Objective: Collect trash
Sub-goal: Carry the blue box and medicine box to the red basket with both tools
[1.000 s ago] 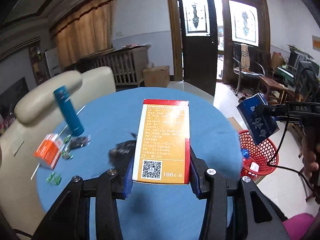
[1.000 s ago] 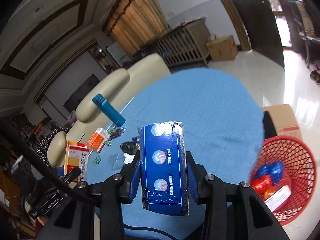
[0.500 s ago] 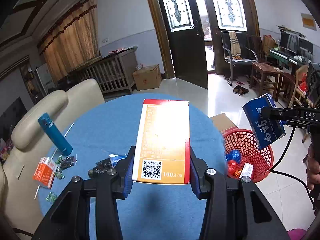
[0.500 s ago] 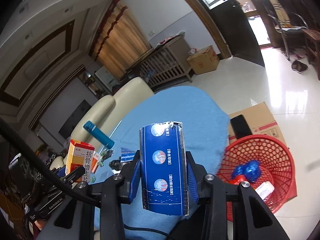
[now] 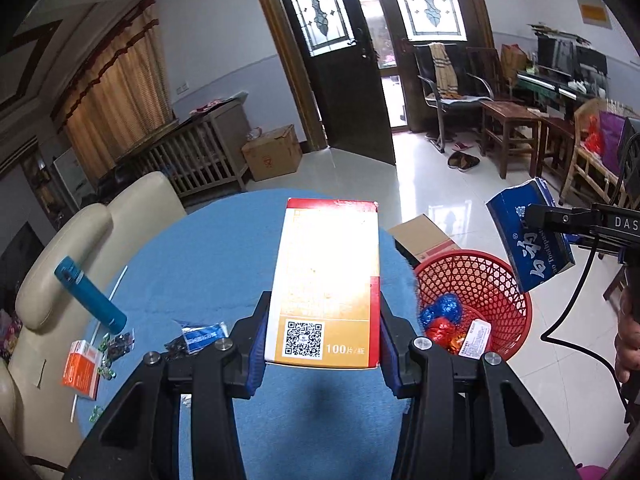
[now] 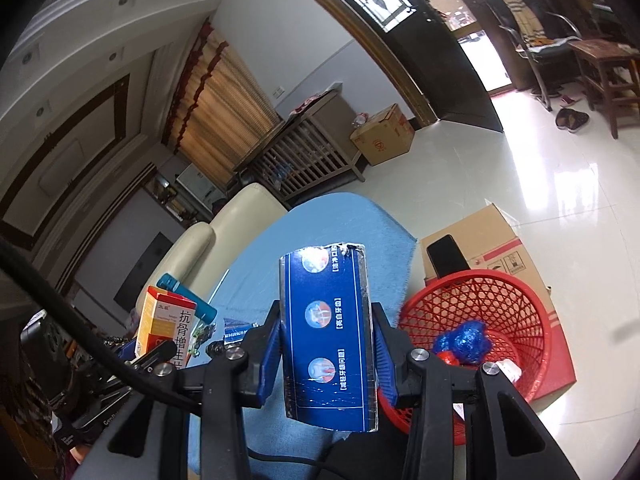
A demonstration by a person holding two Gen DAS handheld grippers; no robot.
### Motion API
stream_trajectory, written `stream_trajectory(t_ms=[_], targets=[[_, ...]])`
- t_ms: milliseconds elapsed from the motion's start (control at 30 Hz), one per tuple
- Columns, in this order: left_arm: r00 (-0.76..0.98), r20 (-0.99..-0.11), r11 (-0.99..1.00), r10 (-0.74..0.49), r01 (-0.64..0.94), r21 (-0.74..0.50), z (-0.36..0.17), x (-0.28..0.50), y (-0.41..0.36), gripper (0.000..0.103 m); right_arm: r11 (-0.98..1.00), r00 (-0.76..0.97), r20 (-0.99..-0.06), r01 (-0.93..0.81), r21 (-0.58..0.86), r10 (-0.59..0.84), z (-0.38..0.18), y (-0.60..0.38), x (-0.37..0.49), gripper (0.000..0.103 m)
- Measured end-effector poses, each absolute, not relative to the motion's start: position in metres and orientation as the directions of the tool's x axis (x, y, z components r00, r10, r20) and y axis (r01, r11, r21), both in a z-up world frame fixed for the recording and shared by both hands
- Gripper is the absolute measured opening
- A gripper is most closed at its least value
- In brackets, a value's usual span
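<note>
My left gripper [image 5: 322,344] is shut on an orange and red medicine box [image 5: 326,280], held above the blue round table [image 5: 200,256]. My right gripper [image 6: 326,360] is shut on a blue toothpaste box [image 6: 328,340], which also shows in the left wrist view [image 5: 528,236], above the red mesh basket [image 5: 500,280]. The basket [image 6: 536,320] stands on the floor beside the table and holds blue and red wrappers [image 5: 440,316]. The medicine box also shows in the right wrist view [image 6: 168,324].
On the table lie a teal bottle [image 5: 90,296], a small orange box [image 5: 82,368], a blue wrapper [image 5: 200,334] and small green wrappers [image 5: 108,360]. A cardboard box [image 6: 492,240] with a phone on it sits behind the basket. A cream sofa [image 5: 80,232] borders the table.
Both grippers have moved right, toward the basket, each still holding its box. The basket now shows larger and nearer in both views.
</note>
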State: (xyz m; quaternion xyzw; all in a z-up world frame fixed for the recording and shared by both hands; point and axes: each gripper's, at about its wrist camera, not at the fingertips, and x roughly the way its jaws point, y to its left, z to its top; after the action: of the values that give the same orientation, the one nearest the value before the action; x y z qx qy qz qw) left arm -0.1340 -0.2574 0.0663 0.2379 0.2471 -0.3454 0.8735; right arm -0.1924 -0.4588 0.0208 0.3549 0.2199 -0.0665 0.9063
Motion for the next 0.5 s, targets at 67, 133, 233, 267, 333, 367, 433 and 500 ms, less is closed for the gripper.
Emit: stream_trajectory(t_ms=[67,133,233,267,333,367,433,500], targets=[[0.632,-0.602,0.641,-0.489,0.728,0.243,0.065,-0.135,-0.262,0.048,0.733,0.895,-0.444,0.283,0.618,0.028,0.018,-0.463,-0.197,0.043],[0.620,-0.608,0.632,-0.497,0.738,0.237,0.065,-0.137,-0.271,0.048,0.727,0.896,-0.443,0.289,0.624,0.024,0.016,-0.468,-0.202,0.043],[0.594,-0.621,0.619,-0.511,0.756,0.214,0.063,-0.138,-0.279,0.048,0.716,0.897,-0.442,0.297,0.631,0.017,0.012,-0.474,-0.208,0.043],[0.586,-0.628,0.613,-0.512,0.761,0.211,0.061,-0.139,-0.284,0.048,0.712,0.897,-0.442,0.301,0.635,0.014,0.011,-0.477,-0.211,0.043],[0.578,-0.636,0.604,-0.511,0.768,0.214,0.058,-0.140,-0.291,0.048,0.704,0.897,-0.442,0.309,0.639,0.007,0.007,-0.481,-0.216,0.043],[0.571,-0.640,0.597,-0.514,0.774,0.211,0.057,-0.141,-0.294,0.048,0.702,0.897,-0.442,0.313,0.640,0.004,0.007,-0.483,-0.216,0.043],[0.553,-0.645,0.581,-0.527,0.788,0.202,0.055,-0.143,-0.302,0.048,0.692,0.897,-0.443,0.320,0.647,-0.001,0.003,-0.487,-0.219,0.043],[0.538,-0.652,0.563,-0.533,0.801,0.201,0.052,-0.146,-0.311,0.048,0.683,0.895,-0.445,0.330,0.652,-0.008,-0.001,-0.492,-0.223,0.043]])
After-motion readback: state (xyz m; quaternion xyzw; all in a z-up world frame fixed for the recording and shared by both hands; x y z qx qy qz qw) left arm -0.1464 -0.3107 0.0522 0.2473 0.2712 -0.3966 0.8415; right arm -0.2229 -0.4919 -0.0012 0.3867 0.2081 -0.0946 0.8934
